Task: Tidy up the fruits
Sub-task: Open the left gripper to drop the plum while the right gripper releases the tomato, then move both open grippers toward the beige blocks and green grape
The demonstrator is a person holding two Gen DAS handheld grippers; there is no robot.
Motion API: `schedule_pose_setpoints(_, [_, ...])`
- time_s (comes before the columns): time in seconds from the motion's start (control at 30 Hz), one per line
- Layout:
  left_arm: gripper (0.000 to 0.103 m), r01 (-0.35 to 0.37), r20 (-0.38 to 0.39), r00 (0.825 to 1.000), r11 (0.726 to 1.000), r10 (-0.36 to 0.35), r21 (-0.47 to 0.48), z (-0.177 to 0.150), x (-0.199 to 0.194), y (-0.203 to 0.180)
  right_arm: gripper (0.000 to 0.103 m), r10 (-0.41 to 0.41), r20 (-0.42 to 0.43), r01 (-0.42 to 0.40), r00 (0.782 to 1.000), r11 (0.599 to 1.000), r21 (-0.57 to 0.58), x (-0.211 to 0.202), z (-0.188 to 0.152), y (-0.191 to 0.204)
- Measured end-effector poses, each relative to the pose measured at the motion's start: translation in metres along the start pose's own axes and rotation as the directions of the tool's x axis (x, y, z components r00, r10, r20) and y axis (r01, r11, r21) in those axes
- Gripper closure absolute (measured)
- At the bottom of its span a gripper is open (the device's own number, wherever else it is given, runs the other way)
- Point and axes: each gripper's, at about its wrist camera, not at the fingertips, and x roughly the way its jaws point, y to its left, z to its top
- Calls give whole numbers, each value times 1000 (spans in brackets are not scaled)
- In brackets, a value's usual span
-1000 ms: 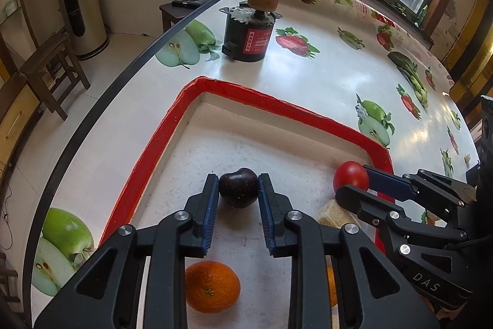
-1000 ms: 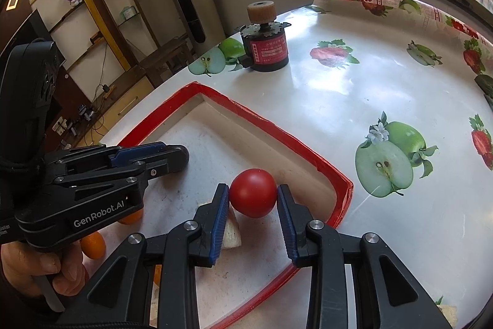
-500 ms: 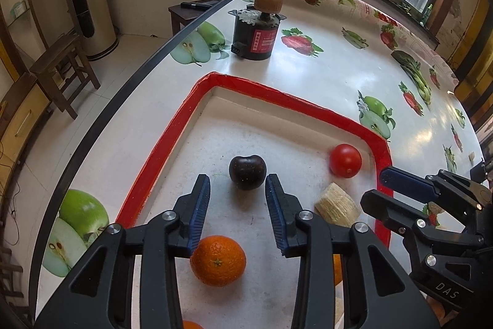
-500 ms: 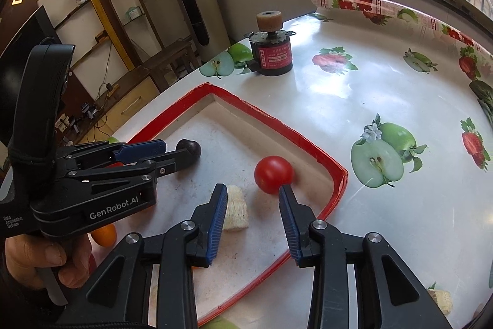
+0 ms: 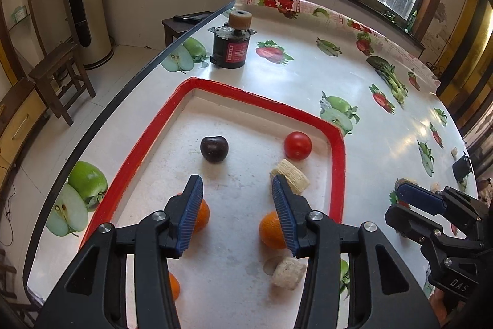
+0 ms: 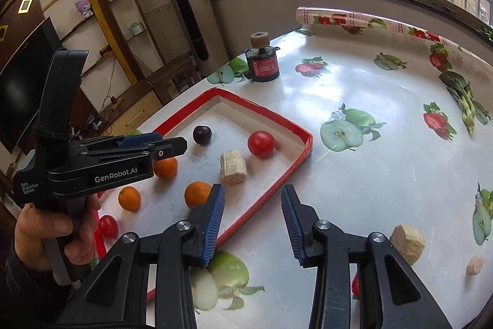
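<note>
A red-rimmed tray [image 5: 336, 156] [image 6: 286, 171] lies on the fruit-print table. In it lie a dark plum [image 5: 214, 149] [image 6: 202, 135], a red tomato [image 5: 297, 145] [image 6: 260, 144], a pale corn piece [image 5: 291, 178] [image 6: 233, 167] and several oranges [image 5: 271, 230] [image 6: 197, 194]. My left gripper [image 5: 237, 211] is open and empty above the tray, behind the plum. My right gripper [image 6: 252, 221] is open and empty over the tray's right rim; it also shows in the left wrist view [image 5: 409, 205].
A black motor with a tan roller [image 5: 232, 43] [image 6: 263, 62] stands beyond the tray. Pale food chunks [image 6: 408, 242] lie on the table right of the tray, and another [image 5: 288, 272] in the tray's near part. A small tomato [image 6: 107, 225] lies at the tray's near left. The table edge [image 5: 92, 125] runs along the left.
Both grippers have let go of their fruit, opened wide and pulled back. The plum and the tomato now rest in the tray.
</note>
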Motion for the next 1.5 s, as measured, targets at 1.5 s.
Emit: schedule_pose_setpoints(1.5, [52,221,-87,974,954,-207,204,-72,-24,-166,59,-271,10,244,963,884,399,-149,-166,-179])
